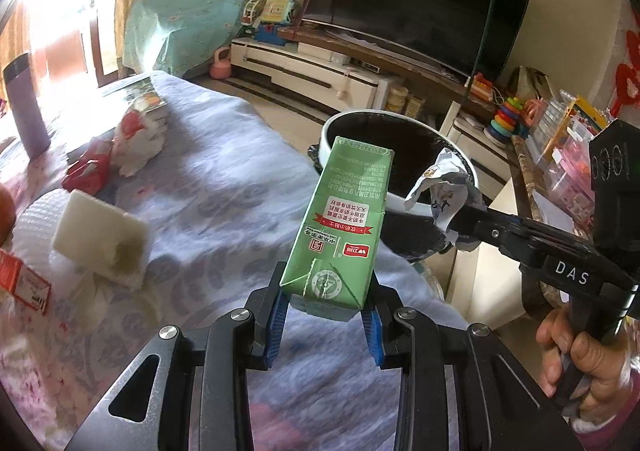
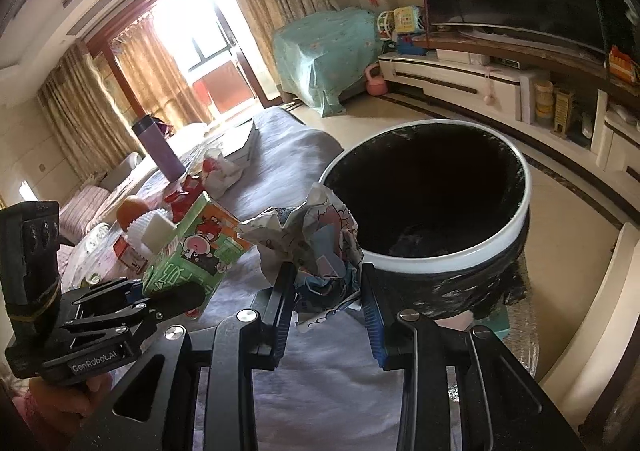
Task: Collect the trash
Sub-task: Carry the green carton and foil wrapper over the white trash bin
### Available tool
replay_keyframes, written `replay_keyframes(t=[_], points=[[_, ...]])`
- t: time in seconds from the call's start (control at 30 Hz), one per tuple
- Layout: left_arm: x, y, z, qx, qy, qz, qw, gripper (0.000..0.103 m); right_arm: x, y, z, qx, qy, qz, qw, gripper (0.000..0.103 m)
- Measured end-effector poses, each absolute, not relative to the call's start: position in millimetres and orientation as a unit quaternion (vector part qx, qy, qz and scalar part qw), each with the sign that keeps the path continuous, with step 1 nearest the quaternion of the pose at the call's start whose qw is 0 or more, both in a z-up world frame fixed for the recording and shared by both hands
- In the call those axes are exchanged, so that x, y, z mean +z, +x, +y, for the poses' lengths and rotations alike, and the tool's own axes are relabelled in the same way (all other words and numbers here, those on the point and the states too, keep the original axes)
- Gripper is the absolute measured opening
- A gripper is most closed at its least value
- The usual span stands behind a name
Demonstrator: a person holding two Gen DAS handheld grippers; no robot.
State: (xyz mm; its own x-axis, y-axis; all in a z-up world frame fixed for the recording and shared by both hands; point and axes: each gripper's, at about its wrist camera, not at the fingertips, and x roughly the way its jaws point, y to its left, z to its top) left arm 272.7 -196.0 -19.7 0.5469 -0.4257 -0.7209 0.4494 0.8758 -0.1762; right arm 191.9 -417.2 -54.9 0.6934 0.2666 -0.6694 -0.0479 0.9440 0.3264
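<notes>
Sunlight blew out the window [image 2: 188, 35] behind the curtains, so nothing beyond the glass could be read; a table under a lilac cloth [image 1: 224, 179] filled the foreground, and a dark TV [image 1: 420, 3] stood on a white cabinet [image 1: 312, 69] at the far wall, its top cut off by the frame.

The left gripper [image 1: 326, 311] had its fingers closed on the base of a green carton [image 1: 340, 219], which tilted up toward the bin [image 1: 400, 207]; the carton hid part of the bin's near rim. The right gripper [image 2: 326, 291] had its fingers pressed on a crumpled paper [image 2: 320, 247], held just beside the bin's white rim [image 2: 516, 227] at its near edge; the bin's inside was black, and only a dim lump at the bottom could be made out.

Back on the cloth lay a red-and-white wrapper [image 1: 136, 139], blurred, a red scrap [image 1: 86, 173] near it, and a white block [image 1: 100, 239] on a foam net; a purple flask [image 1: 26, 107] stood upright behind them; an orange [image 2: 132, 209] and a red box [image 1: 22, 283] were cut off at the left edge of the left view.
</notes>
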Motion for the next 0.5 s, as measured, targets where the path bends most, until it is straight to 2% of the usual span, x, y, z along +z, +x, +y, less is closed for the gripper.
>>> replay_keyframes(t=[0.5], points=[[-17, 298, -229, -0.264, 0.023, 0.407, 0.874, 0.032, -54, 206, -451, 0.06, 0.152, 0.383, 0.909, 0.033]])
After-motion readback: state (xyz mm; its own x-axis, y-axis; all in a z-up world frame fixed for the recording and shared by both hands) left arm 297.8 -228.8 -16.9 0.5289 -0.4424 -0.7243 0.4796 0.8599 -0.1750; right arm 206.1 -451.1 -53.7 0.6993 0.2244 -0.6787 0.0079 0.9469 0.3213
